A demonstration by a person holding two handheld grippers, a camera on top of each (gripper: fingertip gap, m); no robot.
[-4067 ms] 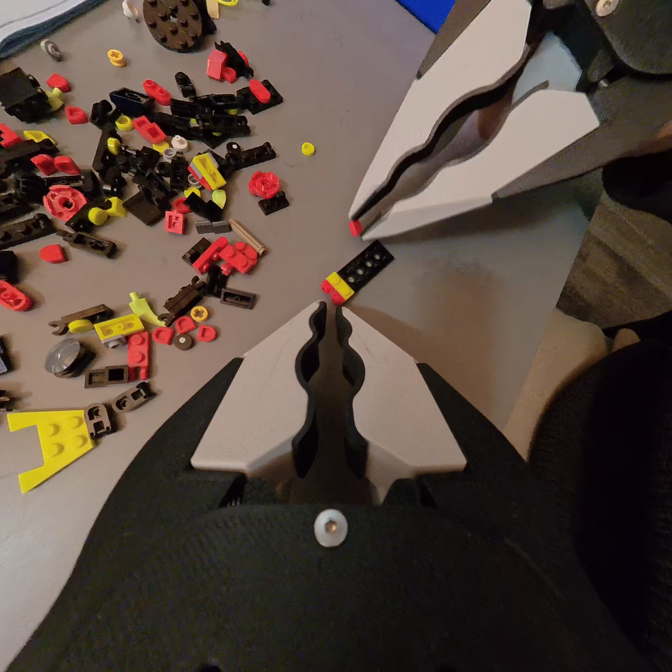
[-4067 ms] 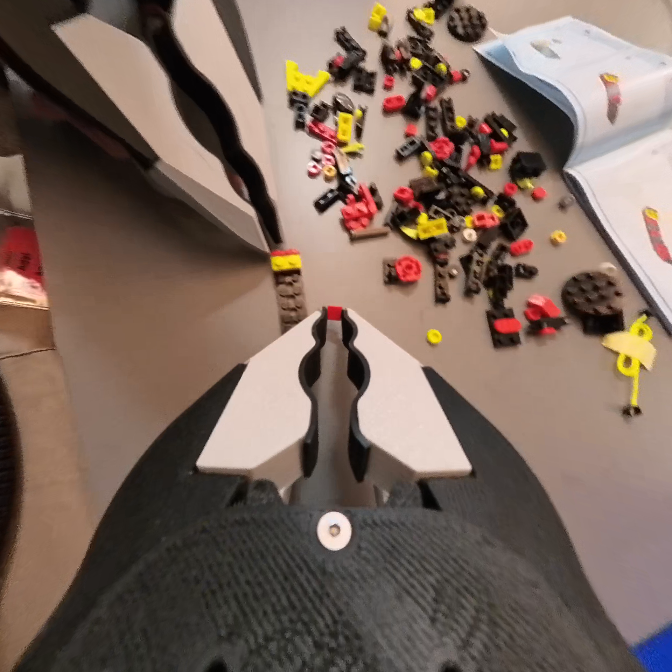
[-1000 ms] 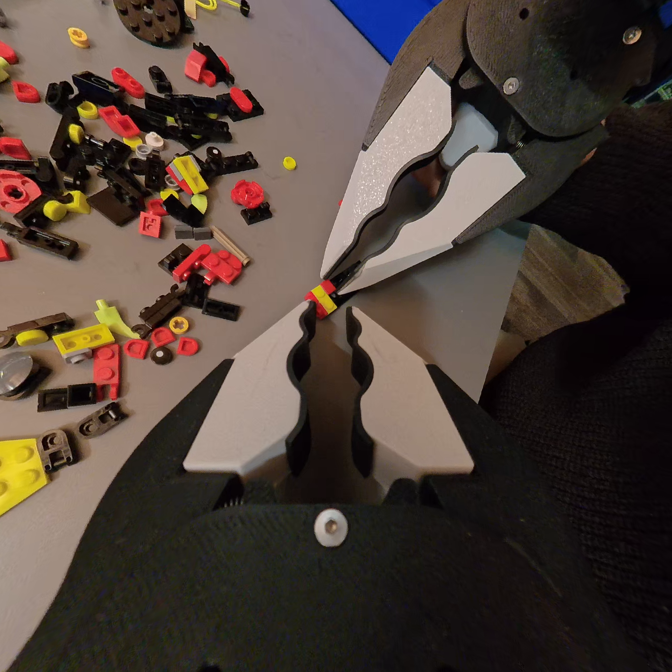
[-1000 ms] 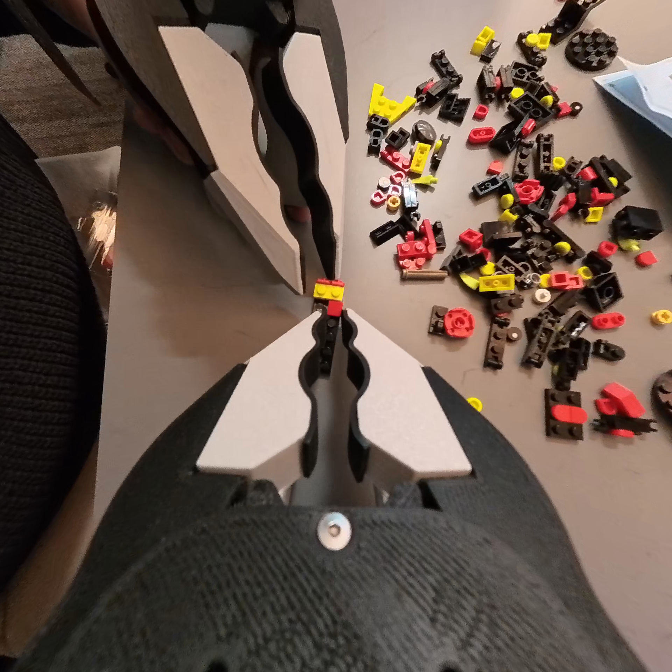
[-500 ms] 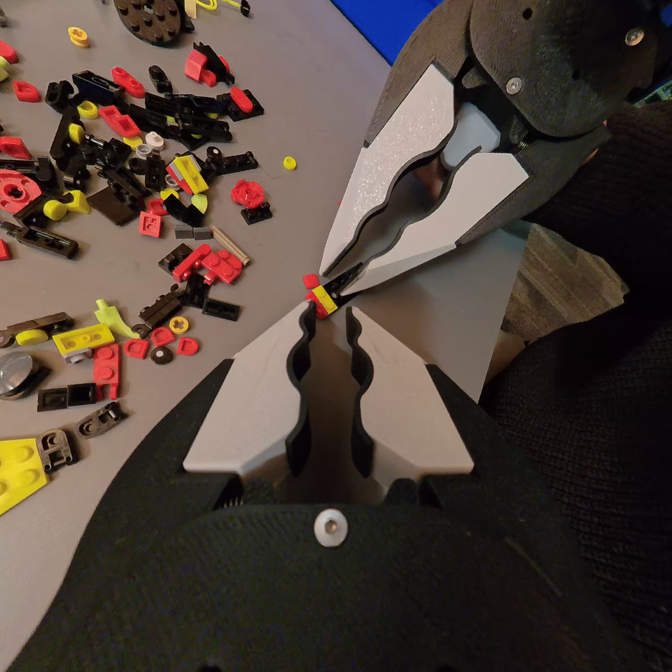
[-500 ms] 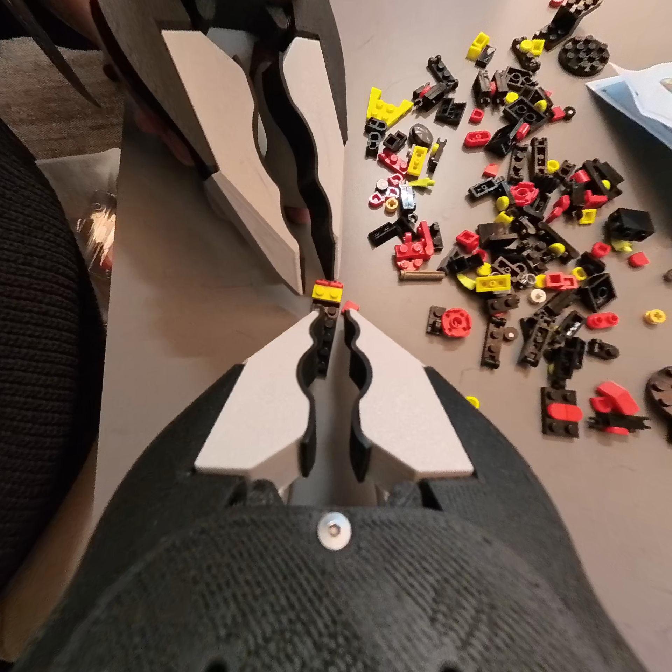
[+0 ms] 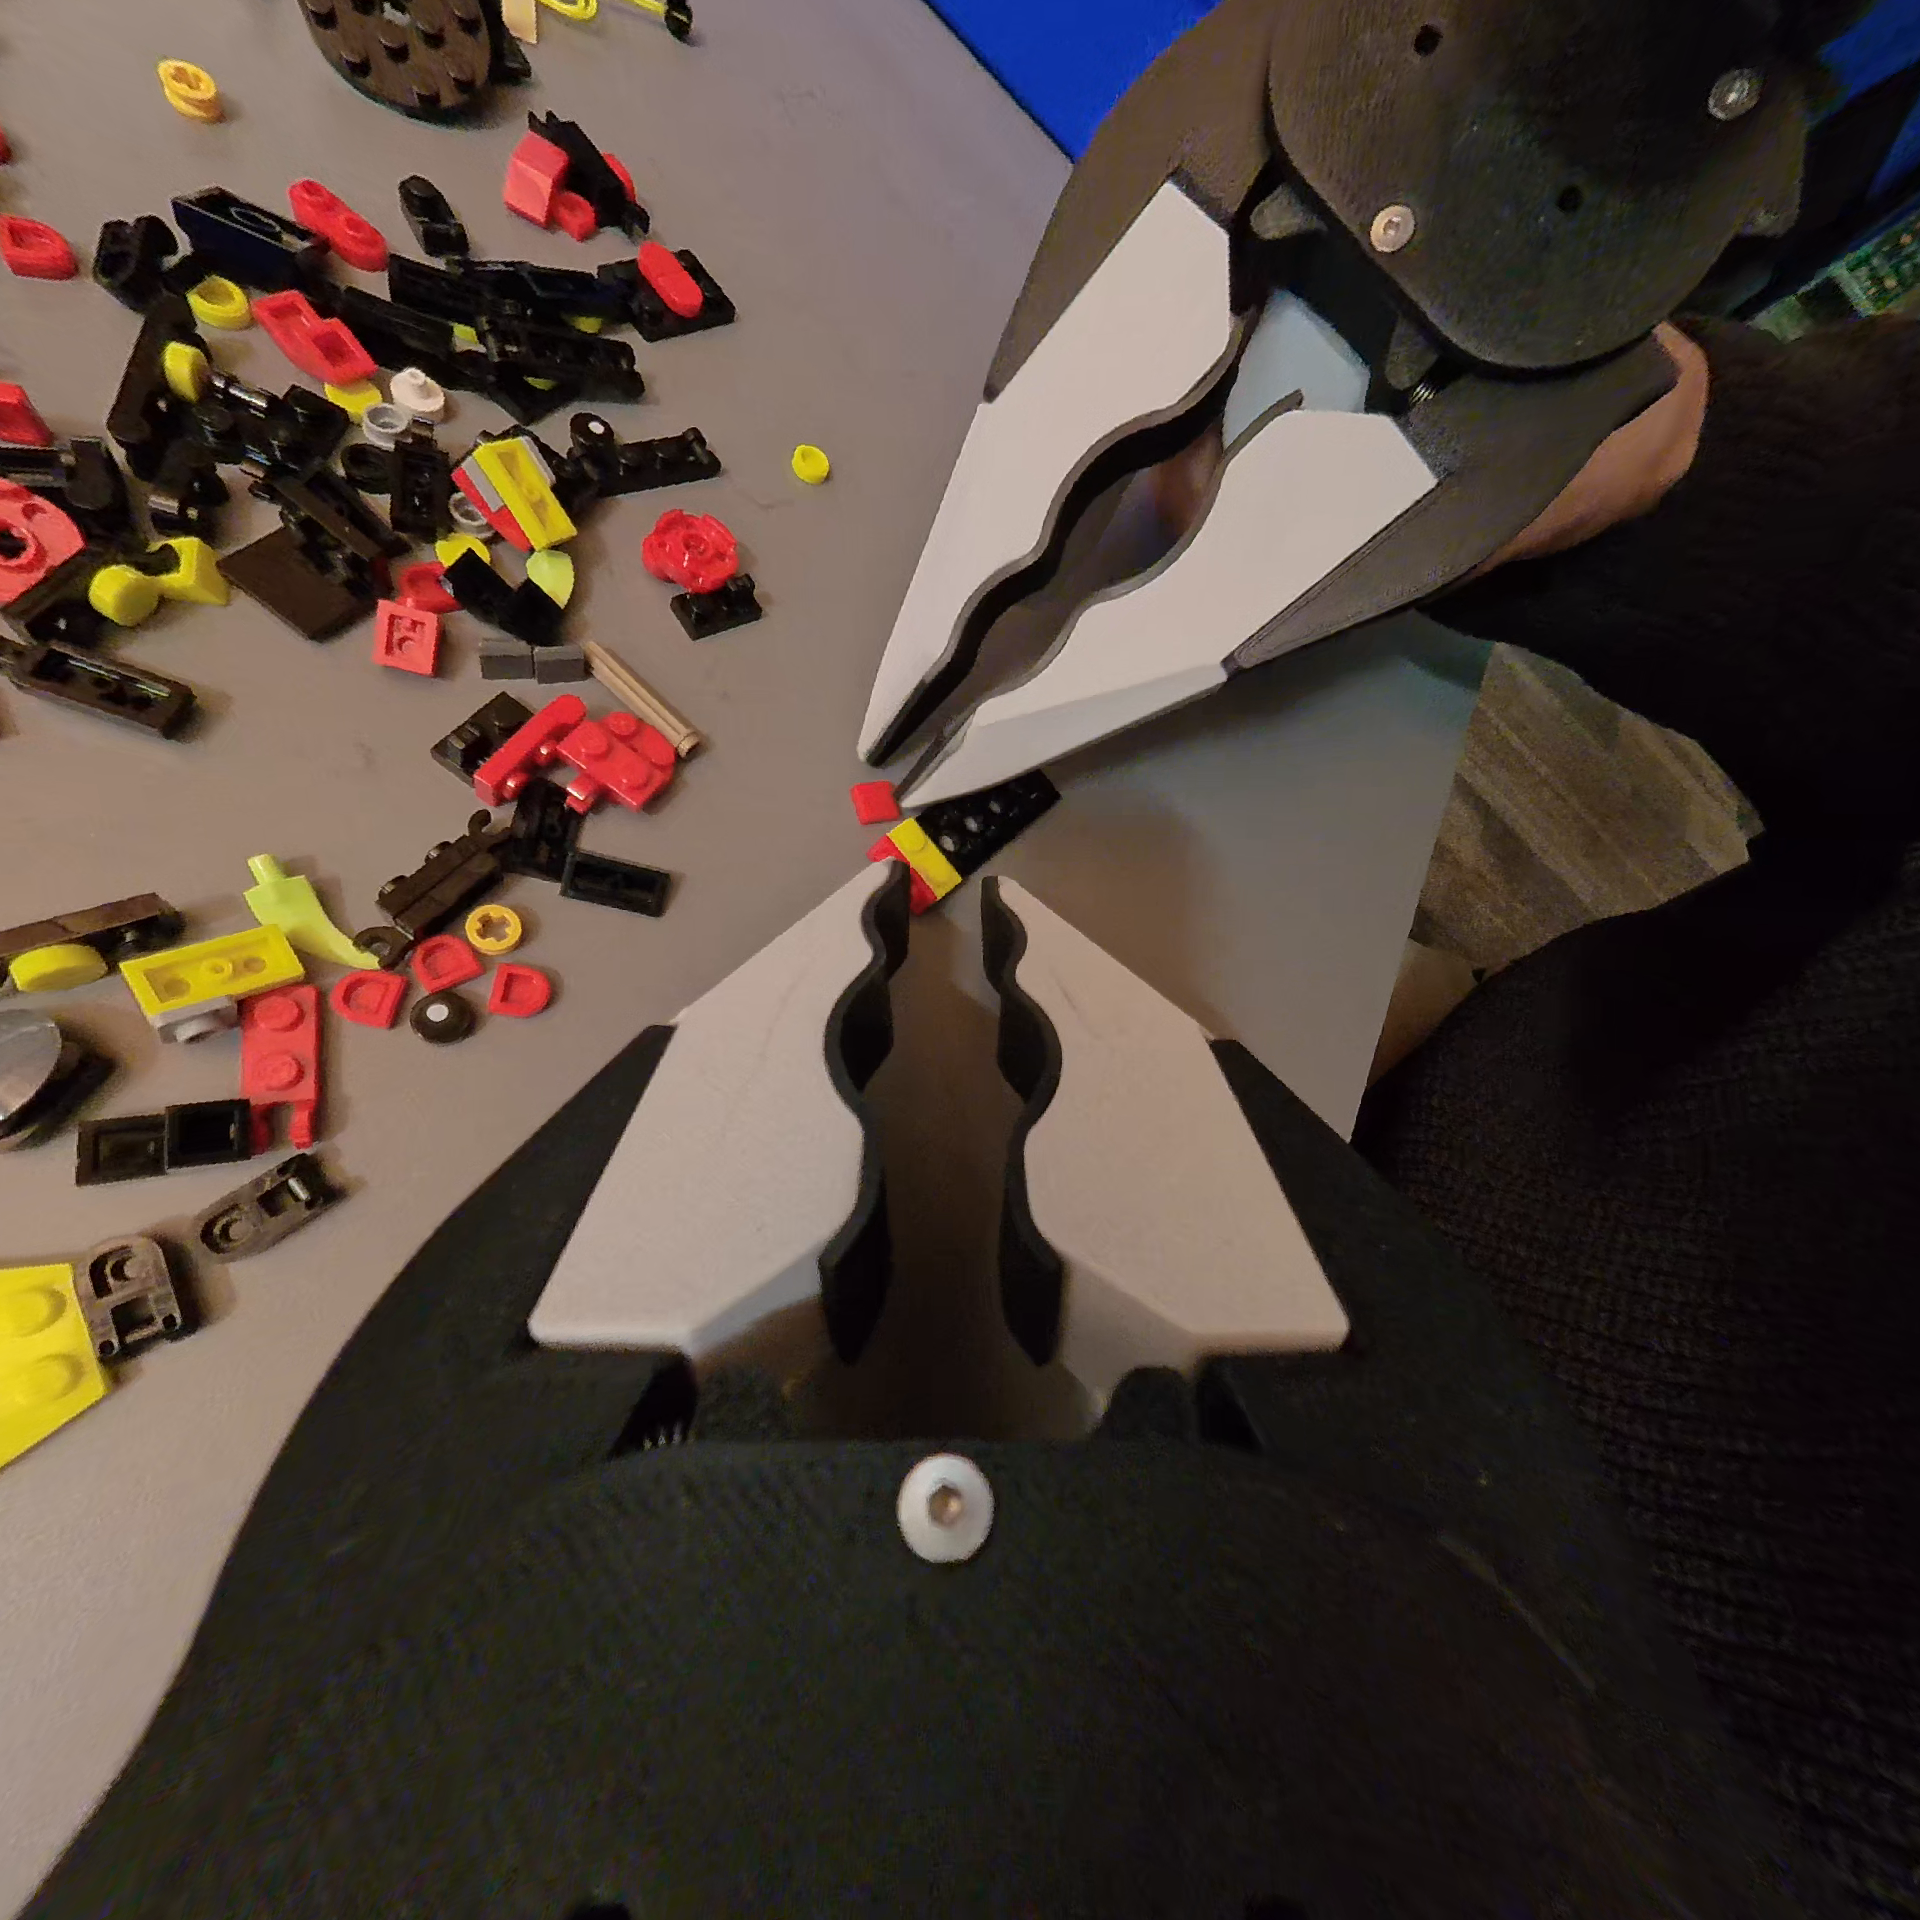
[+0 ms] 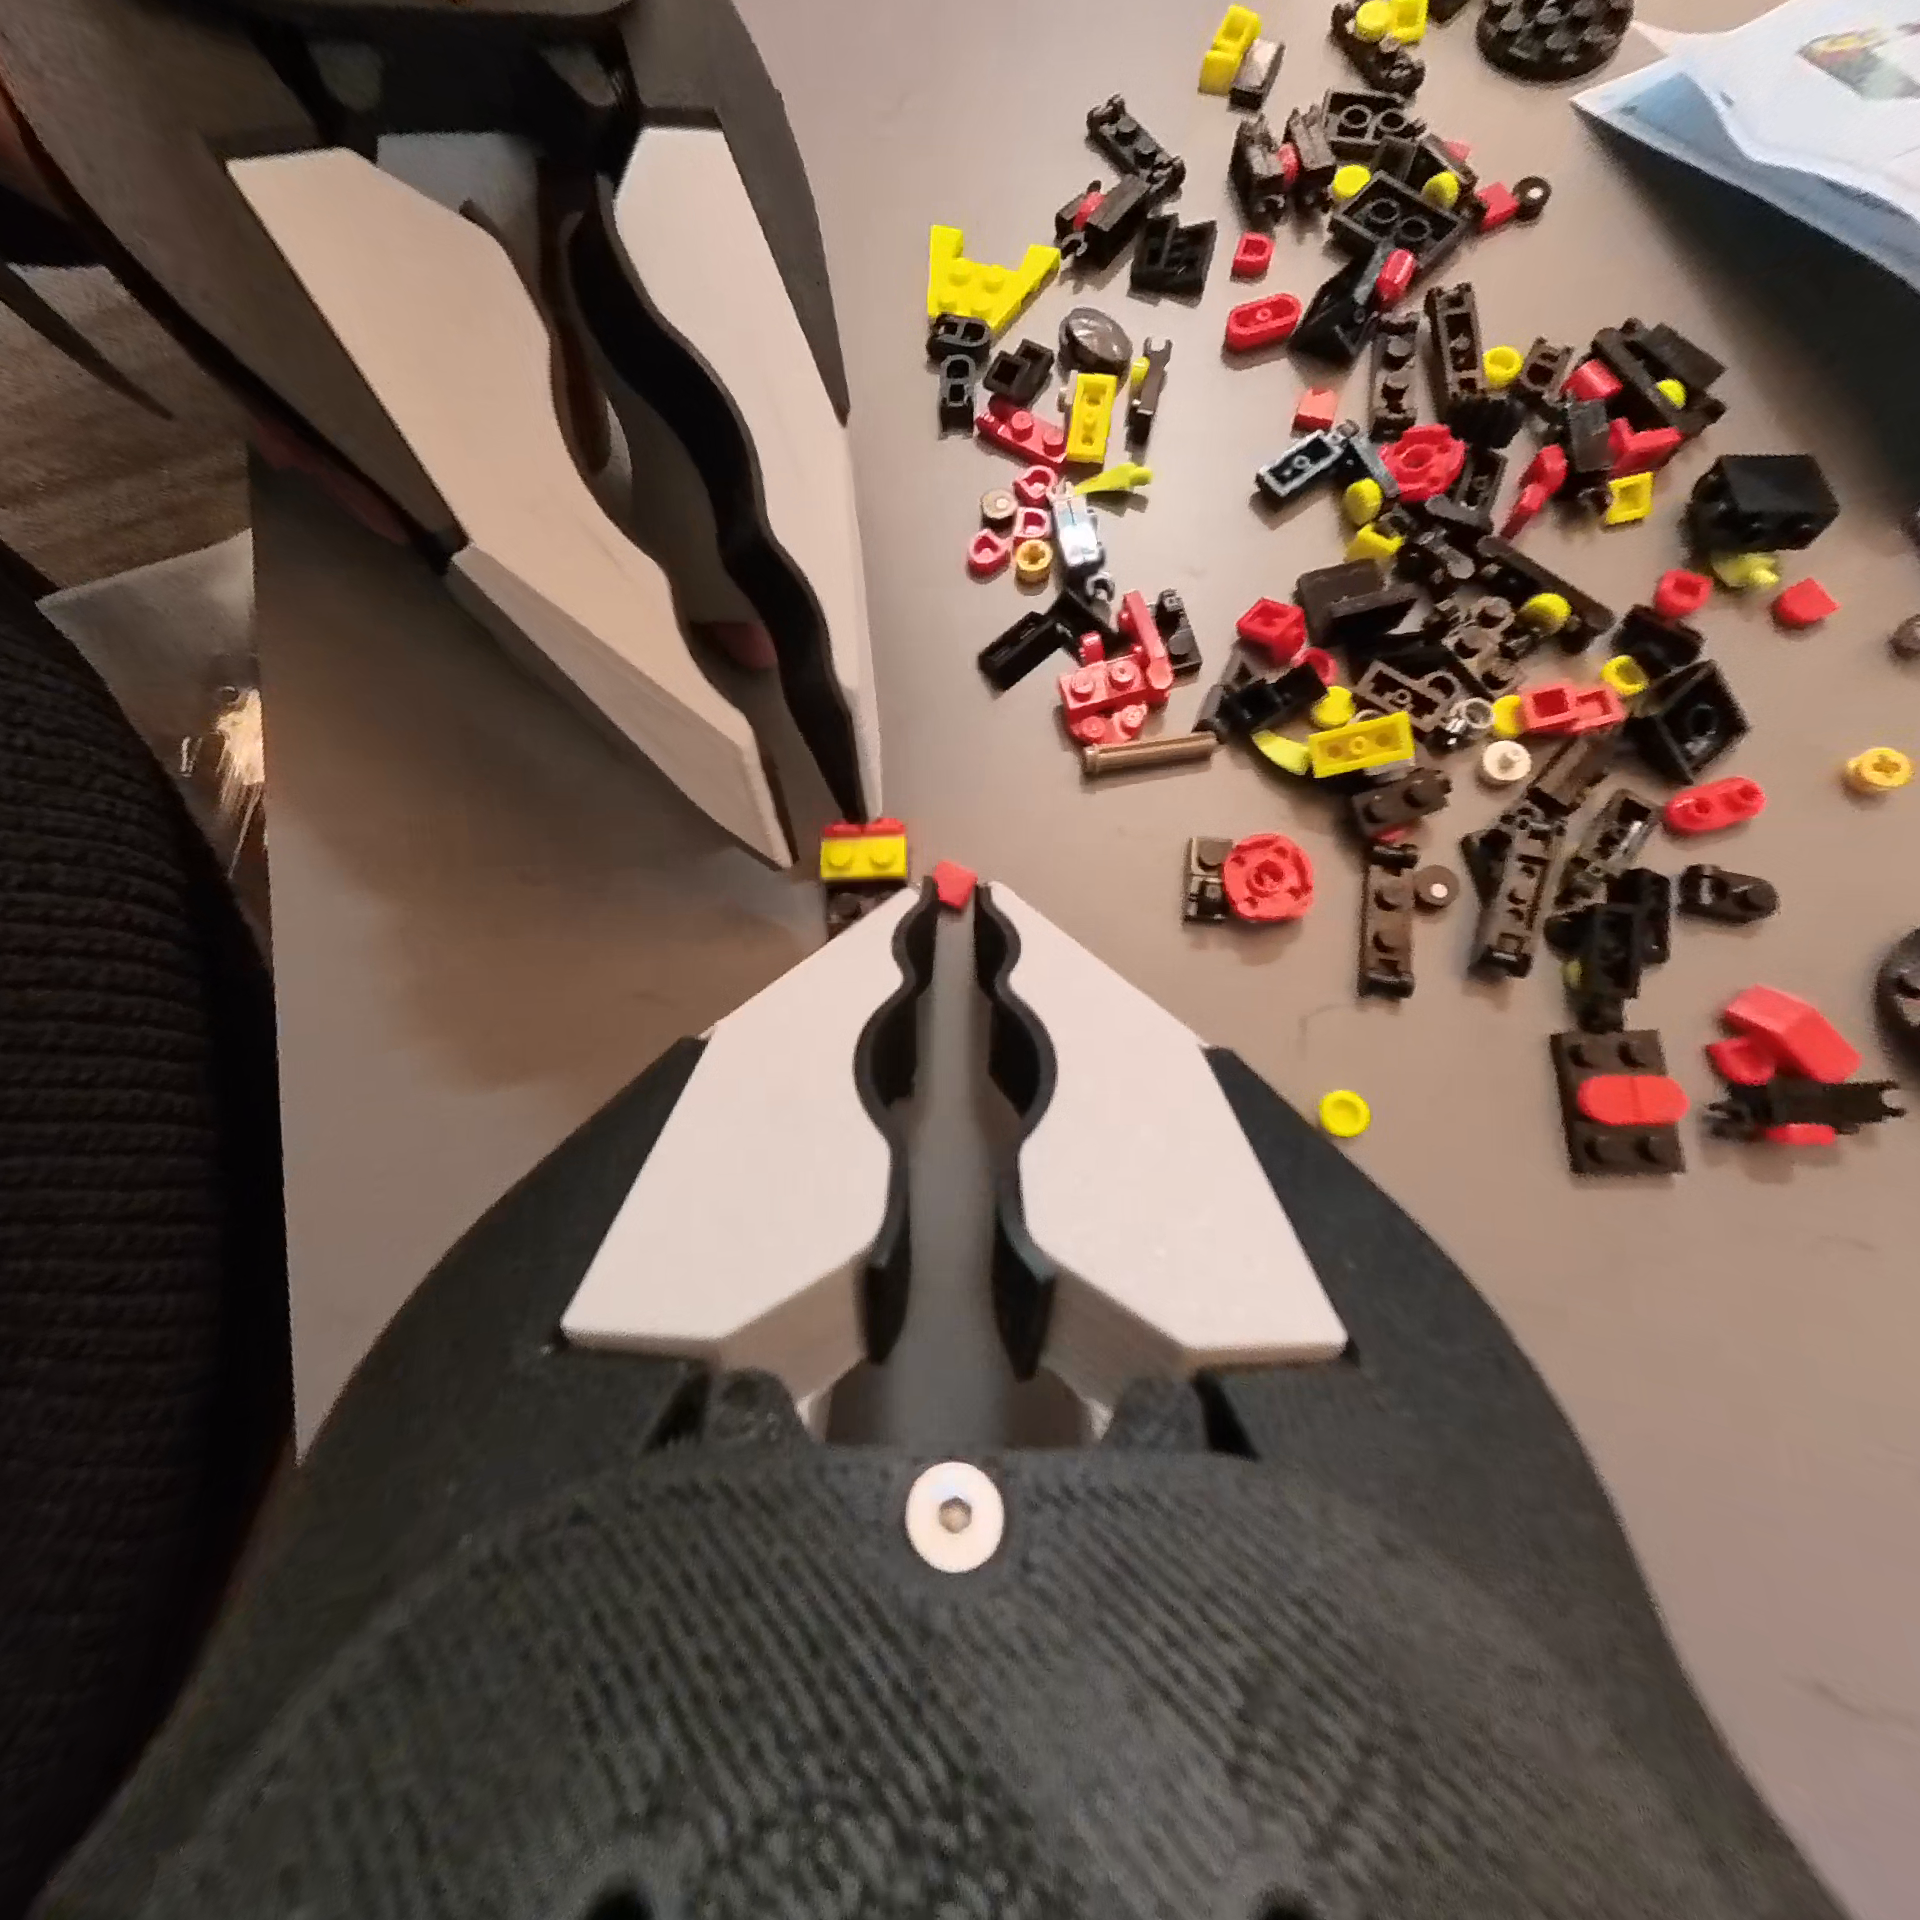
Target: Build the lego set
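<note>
On the left of the grey bench (image 7: 852, 260), the left wrist view shows a loose heap of small black, red and yellow plastic bricks (image 7: 343, 499). To its right lies the long black plate with a yellow and red end (image 7: 961, 836), flat on the bench. The left hand-held gripper (image 7: 935, 894) stands spread, one fingertip touching that end. The right hand-held gripper (image 7: 888, 764) has a narrow gap and holds nothing; the small red tile (image 7: 873, 802) lies just before its tips. Only the right wrist view shows the pale blue paper booklet (image 8: 1787, 114) at the far right.
</note>
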